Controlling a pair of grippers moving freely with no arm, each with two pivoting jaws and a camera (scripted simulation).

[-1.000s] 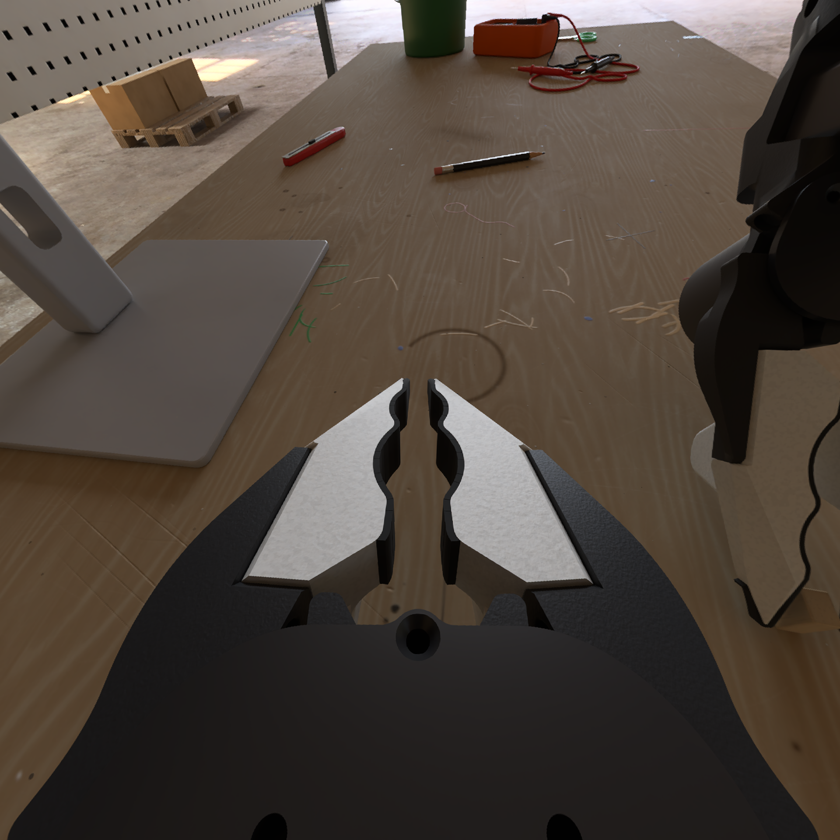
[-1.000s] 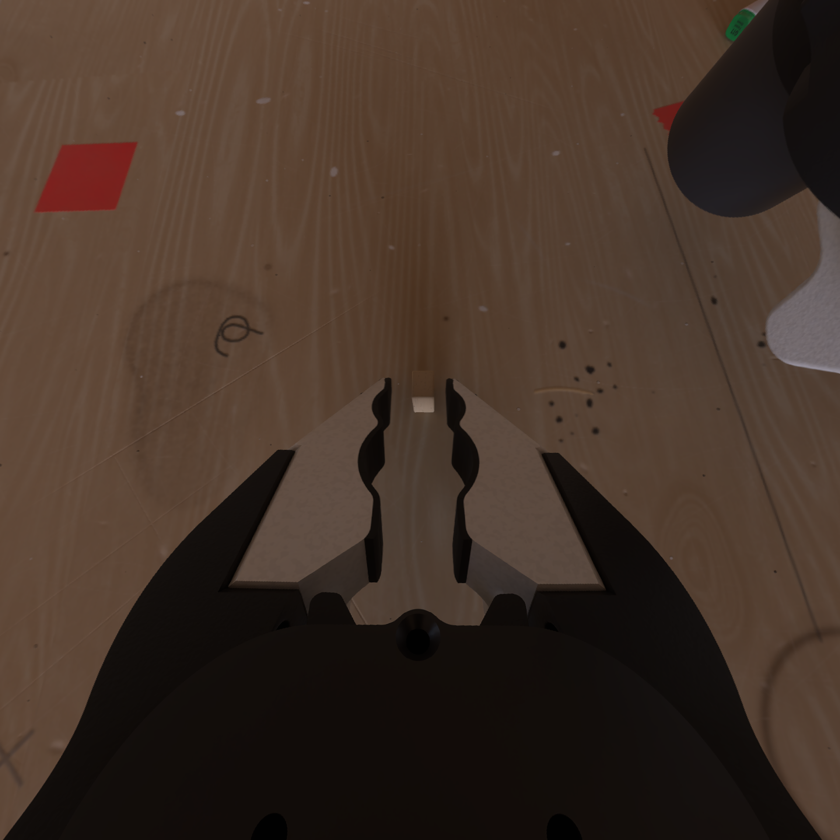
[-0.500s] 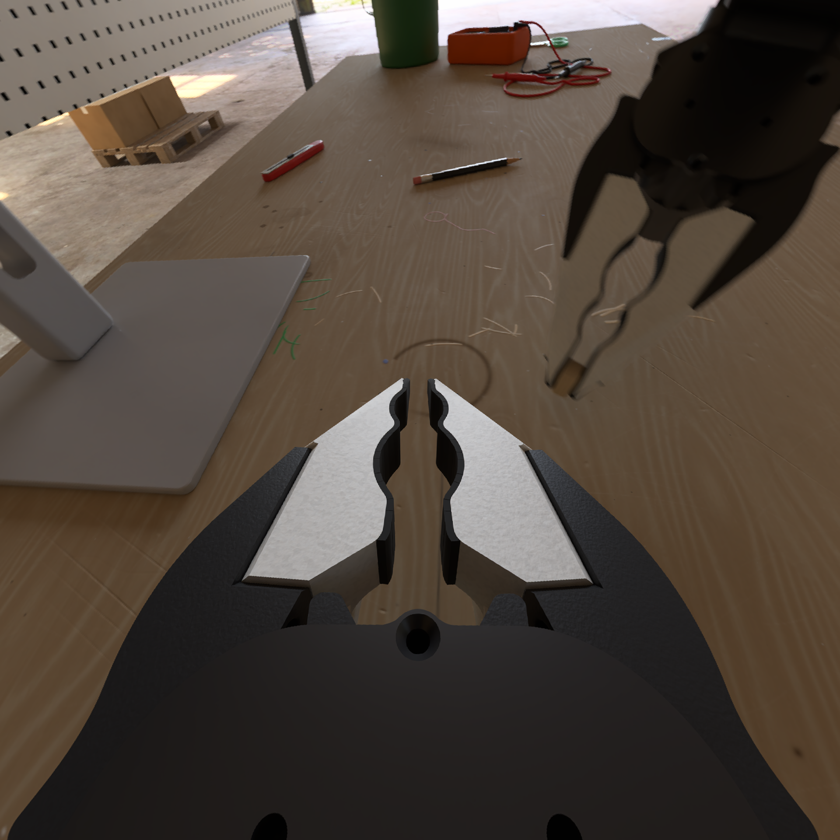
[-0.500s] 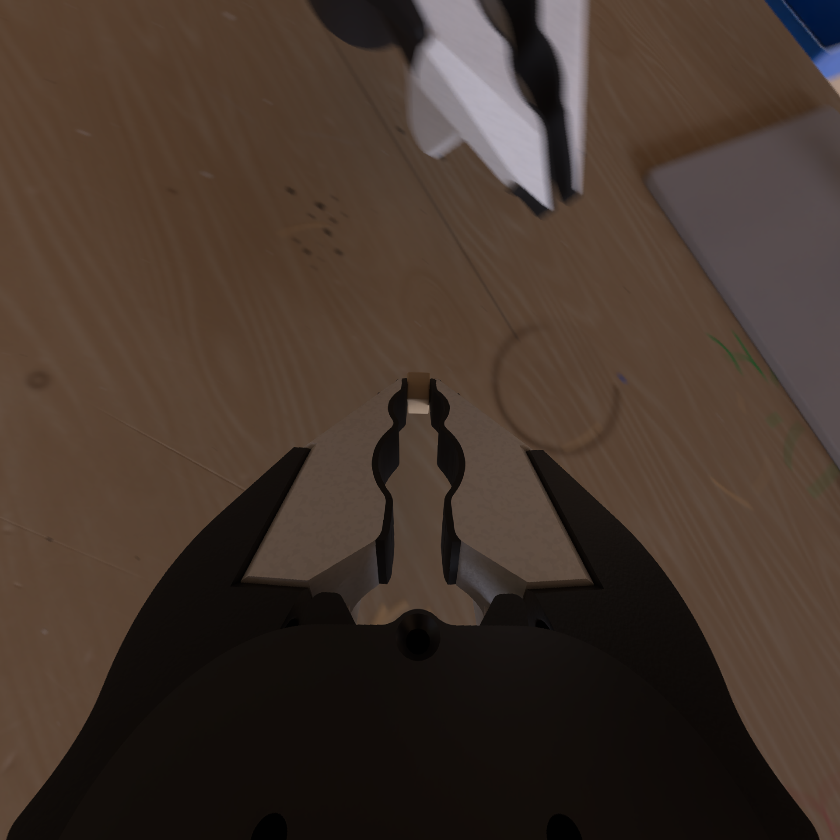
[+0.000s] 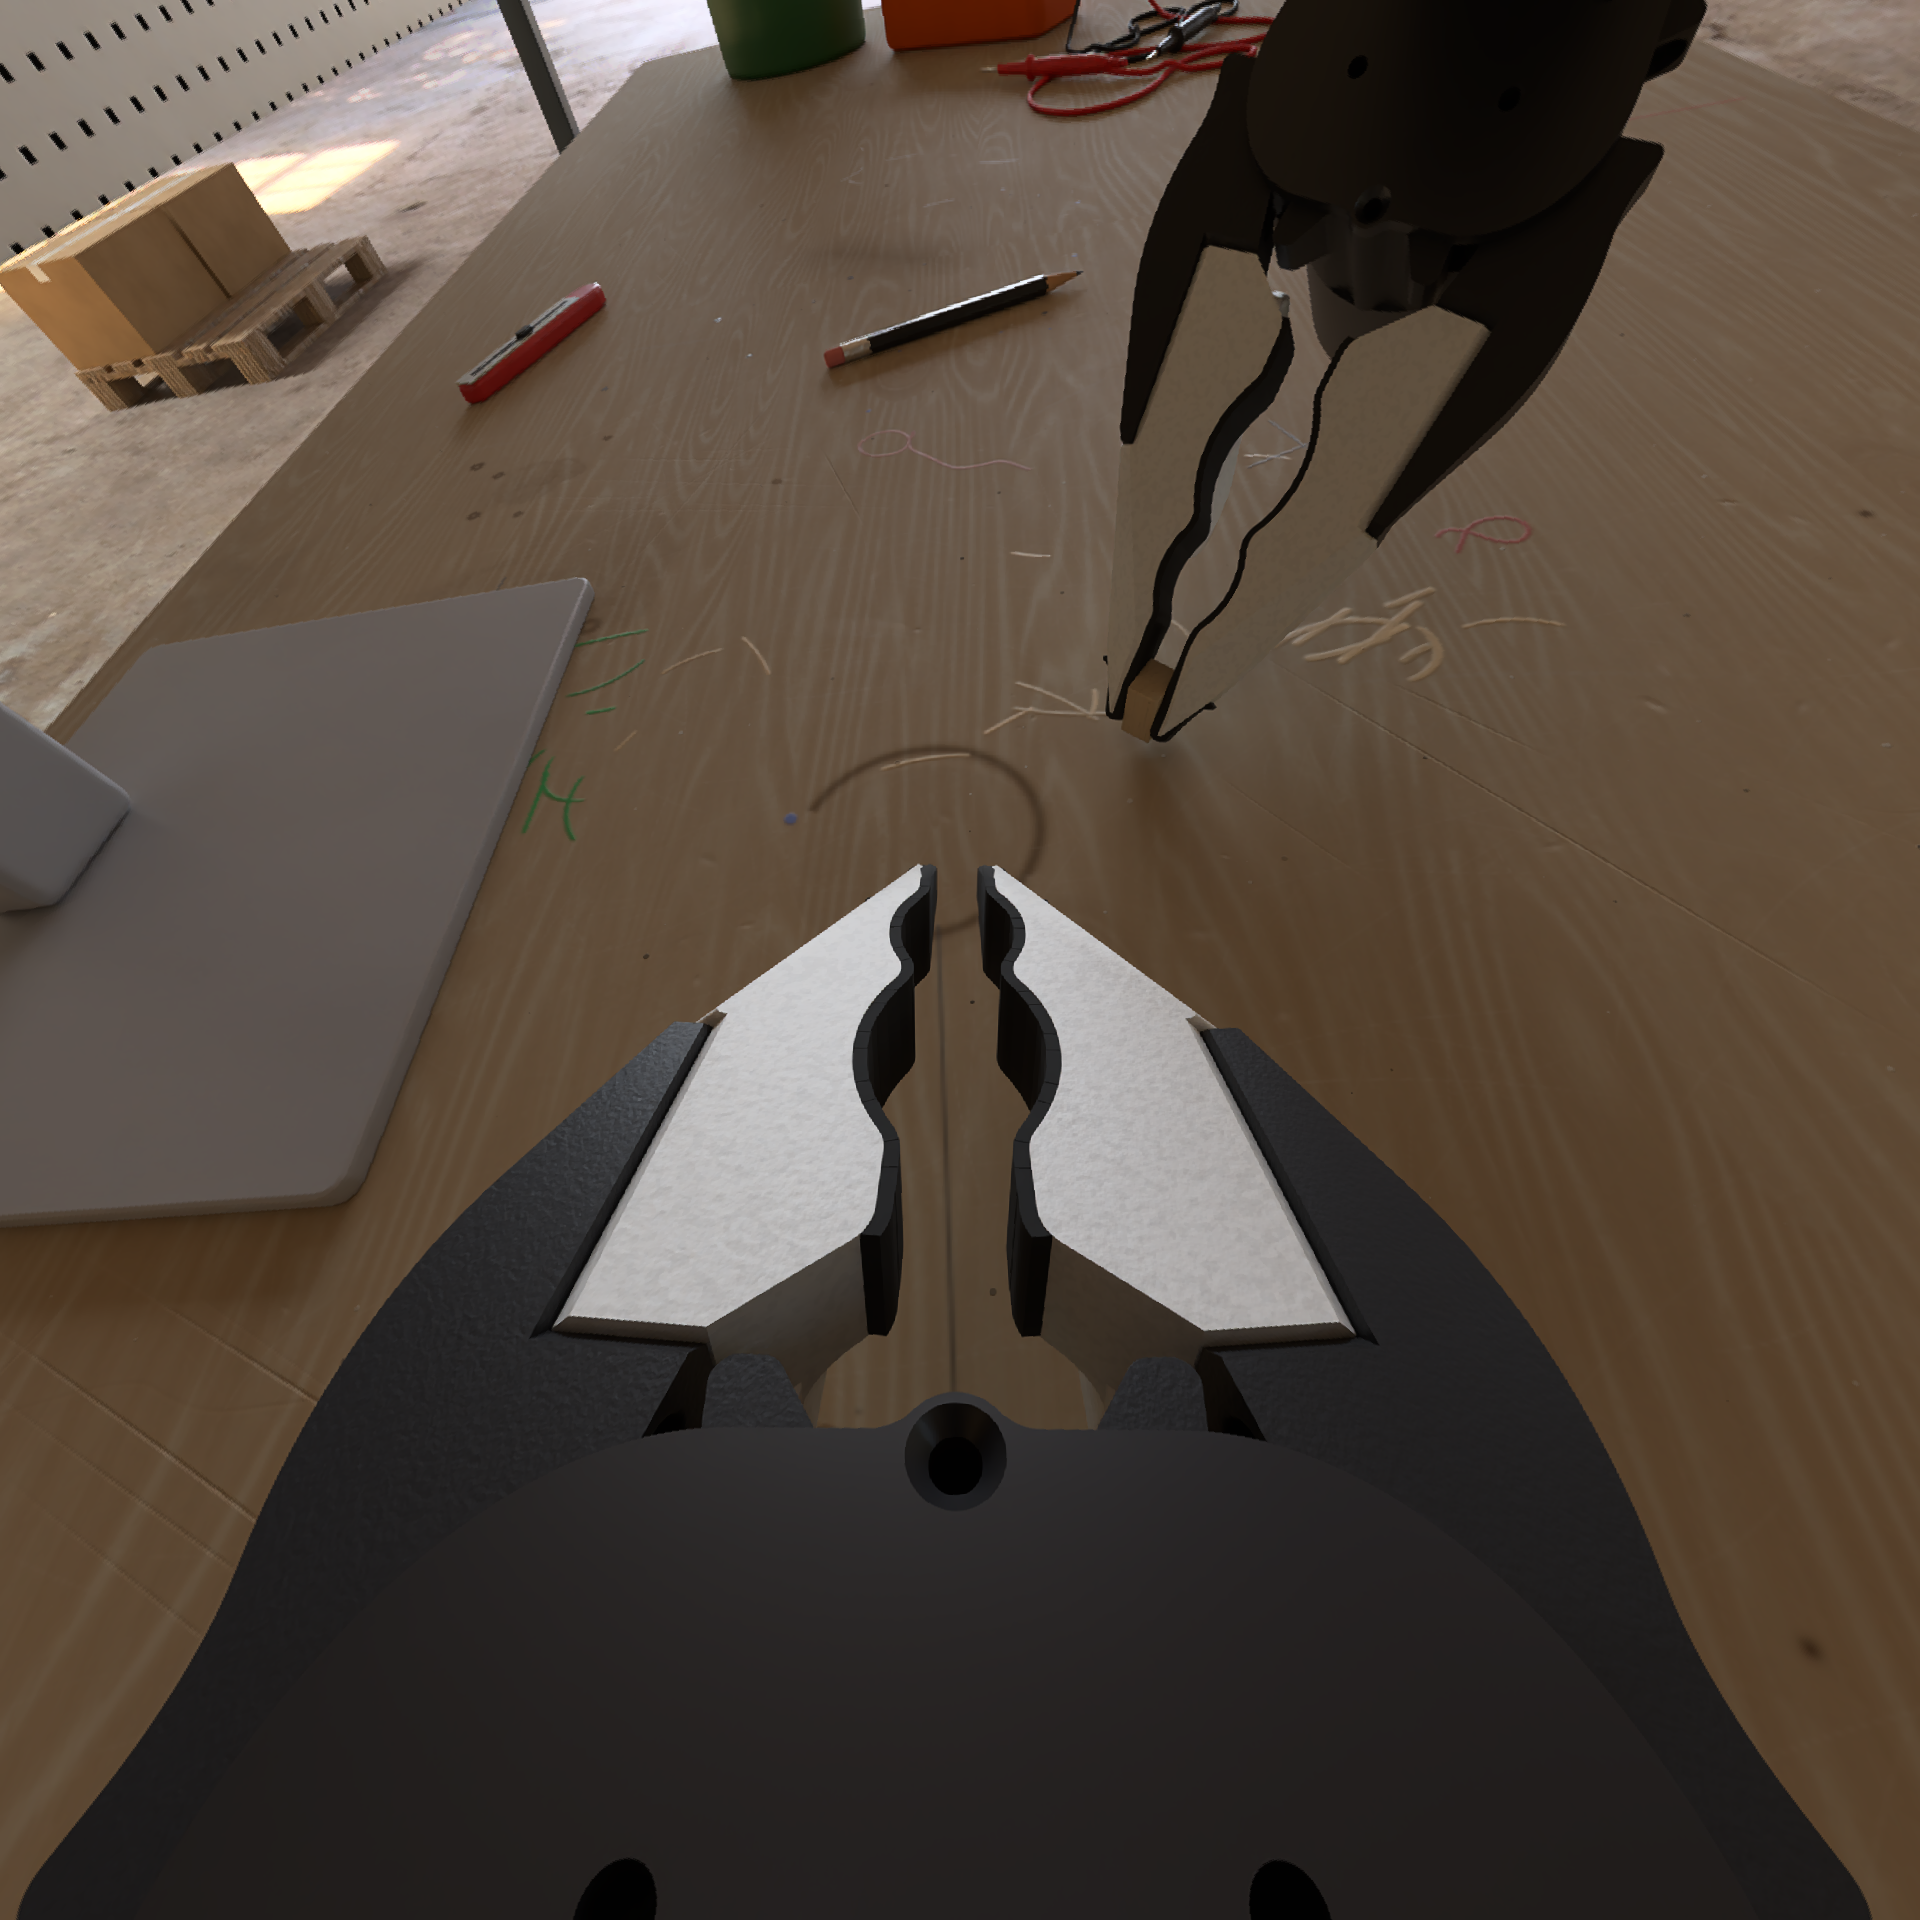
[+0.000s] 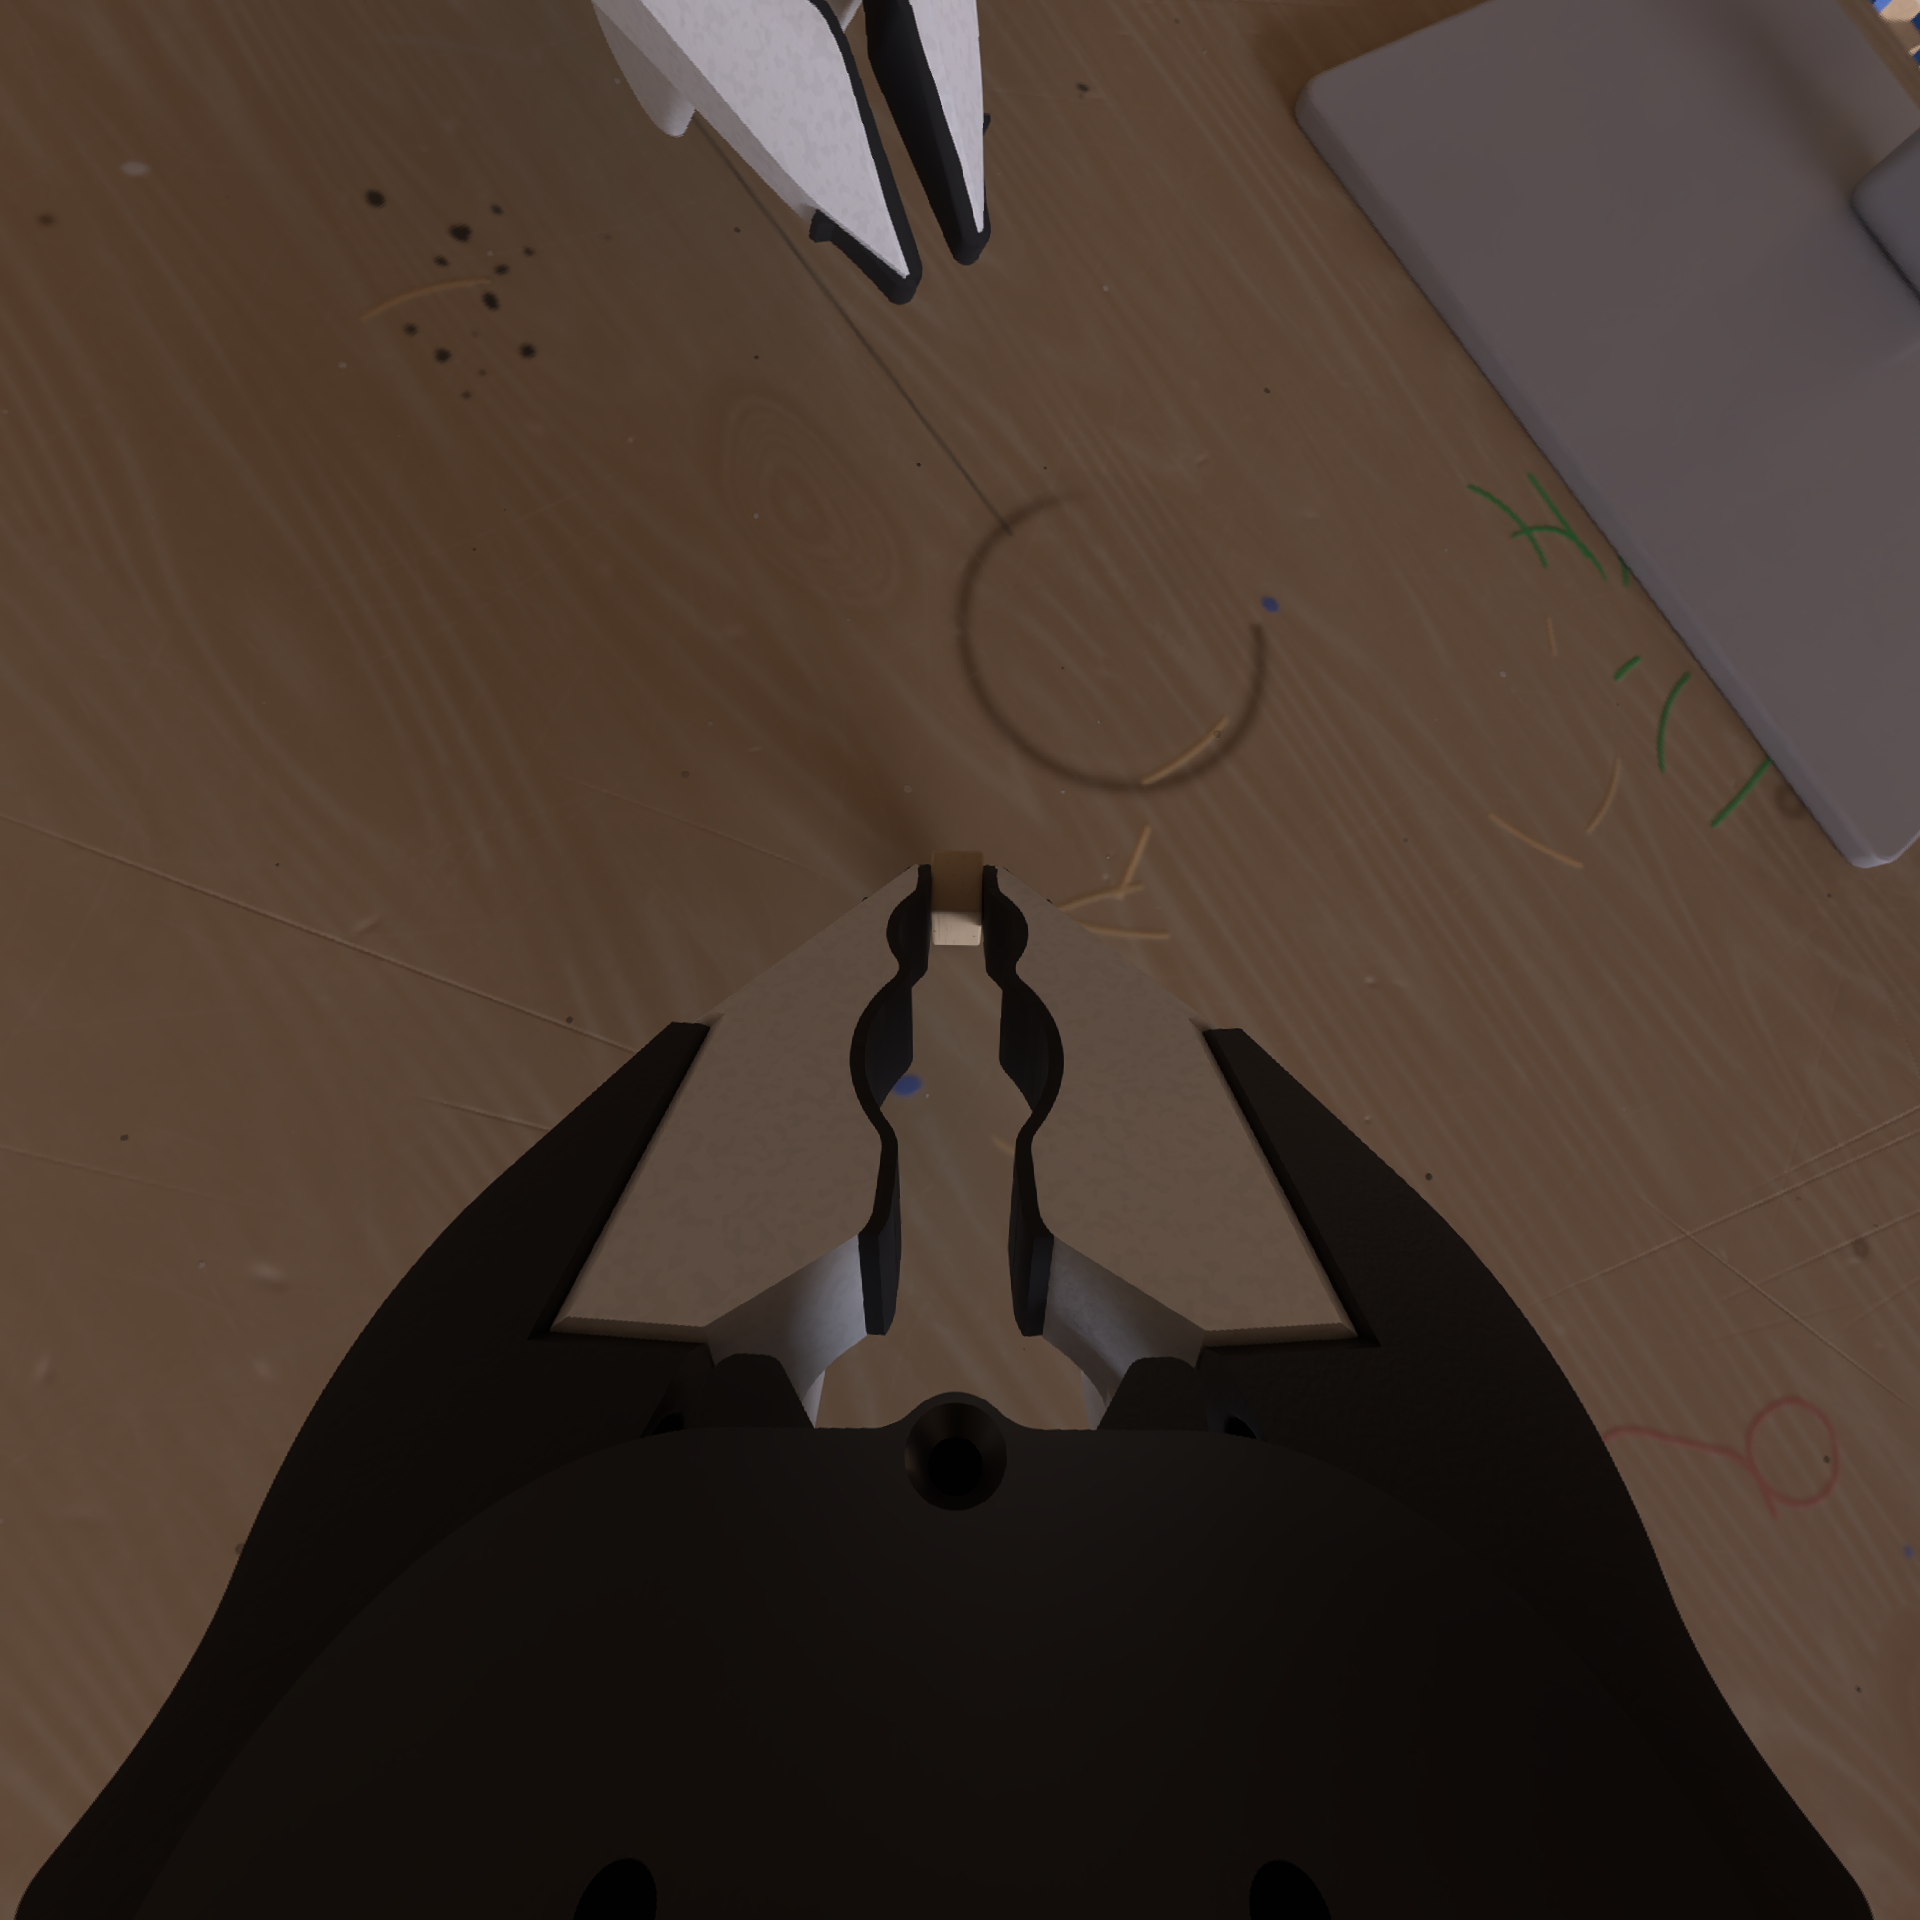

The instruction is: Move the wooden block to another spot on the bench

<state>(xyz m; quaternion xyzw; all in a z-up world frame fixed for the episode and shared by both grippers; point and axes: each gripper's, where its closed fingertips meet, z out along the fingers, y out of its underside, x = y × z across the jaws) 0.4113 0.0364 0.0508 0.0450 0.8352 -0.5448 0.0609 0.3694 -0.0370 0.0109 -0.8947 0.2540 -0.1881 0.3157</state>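
Observation:
The wooden block (image 6: 956, 906) is a small pale cube pinched between the fingertips of my right gripper (image 6: 956, 883), which is shut on it. In the left wrist view the right gripper (image 5: 1148, 717) points steeply down, with the block (image 5: 1146, 694) at its tips, at or just above the bench (image 5: 1351, 1039). I cannot tell whether the block touches the bench. It is just right of a dark ring mark (image 5: 935, 810). My left gripper (image 5: 956, 883) is shut and empty, low over the bench, short of the ring. It shows at the top of the right wrist view (image 6: 925, 265).
A grey stand base (image 5: 260, 883) lies on the bench's left side and also shows in the right wrist view (image 6: 1662, 416). Farther off are a pencil (image 5: 951, 317), a red utility knife (image 5: 532, 343), a green container (image 5: 790, 31), an orange meter (image 5: 977, 21) and red leads (image 5: 1122, 78).
My right gripper closed on the block and carried it across the bench to beside the ring mark, turning to face my left gripper. The left gripper stayed shut and shifted slightly.

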